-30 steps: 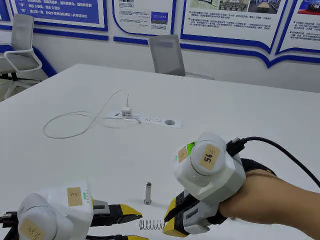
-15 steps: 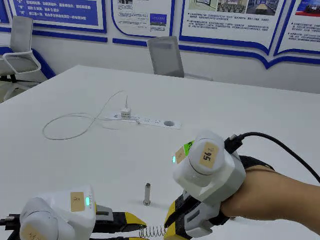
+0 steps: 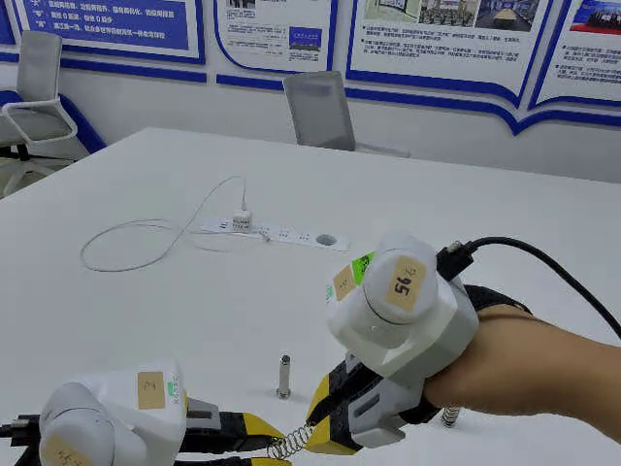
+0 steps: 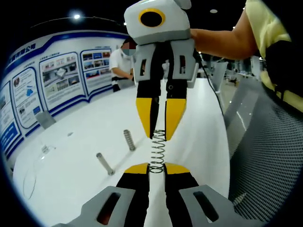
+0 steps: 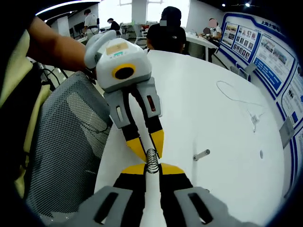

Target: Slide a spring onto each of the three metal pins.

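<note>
Spring (image 4: 157, 151) was clamped at each end by your left tool (image 4: 156, 166) and right tool (image 4: 160, 135) near the bare pin (image 3: 283, 376); you needed one end freed first.

Meeting room, white table (image 3: 194, 291), office chair (image 3: 321, 109), wall posters (image 3: 280, 29)

Thin coil spring (image 3: 294, 442), pinched at both ends, near an upright bare metal pin (image 3: 283, 376).

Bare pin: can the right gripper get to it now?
Probably yes: the pin stands close by the right gripper with only table between. But the spring it grips is also gripped by the left gripper, which may hold it back.
</note>
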Action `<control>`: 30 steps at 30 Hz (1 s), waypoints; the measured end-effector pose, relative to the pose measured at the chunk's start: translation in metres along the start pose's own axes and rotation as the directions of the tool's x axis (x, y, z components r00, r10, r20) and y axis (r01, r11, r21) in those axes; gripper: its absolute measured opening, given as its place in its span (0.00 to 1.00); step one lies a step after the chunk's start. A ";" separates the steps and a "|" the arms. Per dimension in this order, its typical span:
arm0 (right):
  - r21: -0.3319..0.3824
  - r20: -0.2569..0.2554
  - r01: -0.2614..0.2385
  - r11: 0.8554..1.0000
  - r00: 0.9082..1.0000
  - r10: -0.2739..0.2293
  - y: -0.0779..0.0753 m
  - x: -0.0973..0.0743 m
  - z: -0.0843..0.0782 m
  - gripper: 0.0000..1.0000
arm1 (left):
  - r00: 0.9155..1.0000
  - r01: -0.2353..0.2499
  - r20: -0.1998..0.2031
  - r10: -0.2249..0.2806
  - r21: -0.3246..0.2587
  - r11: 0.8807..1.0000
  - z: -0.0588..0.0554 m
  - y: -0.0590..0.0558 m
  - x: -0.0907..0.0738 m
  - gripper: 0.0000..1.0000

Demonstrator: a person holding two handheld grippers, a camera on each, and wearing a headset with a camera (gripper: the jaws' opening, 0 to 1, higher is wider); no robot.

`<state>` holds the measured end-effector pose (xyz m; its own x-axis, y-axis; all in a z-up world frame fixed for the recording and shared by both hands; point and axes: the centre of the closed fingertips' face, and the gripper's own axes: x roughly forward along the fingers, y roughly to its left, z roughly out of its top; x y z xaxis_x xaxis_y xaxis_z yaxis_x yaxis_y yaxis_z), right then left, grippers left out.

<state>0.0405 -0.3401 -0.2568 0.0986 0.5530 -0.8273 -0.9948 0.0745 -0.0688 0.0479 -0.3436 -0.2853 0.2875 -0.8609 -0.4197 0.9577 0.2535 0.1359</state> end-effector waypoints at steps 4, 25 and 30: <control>-0.012 0.007 0.005 1.000 1.000 -0.005 0.000 0.000 0.005 0.11 | 1.000 -0.001 0.005 0.001 -0.004 1.000 0.001 0.000 0.001 0.11; -0.051 0.034 0.002 0.999 0.999 0.000 0.004 0.004 0.027 0.11 | 1.000 0.006 0.015 -0.006 -0.018 1.000 0.006 -0.003 0.002 0.11; -0.052 0.032 0.003 0.999 1.000 -0.001 0.003 0.003 0.027 0.11 | 1.000 0.004 0.017 -0.004 -0.017 1.000 0.007 -0.003 0.002 0.11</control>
<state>0.0386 -0.3160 -0.2449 0.1006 0.5787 -0.8093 -0.9944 0.0330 -0.1000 0.0455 -0.3489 -0.2806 0.2833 -0.8693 -0.4050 0.9590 0.2572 0.1188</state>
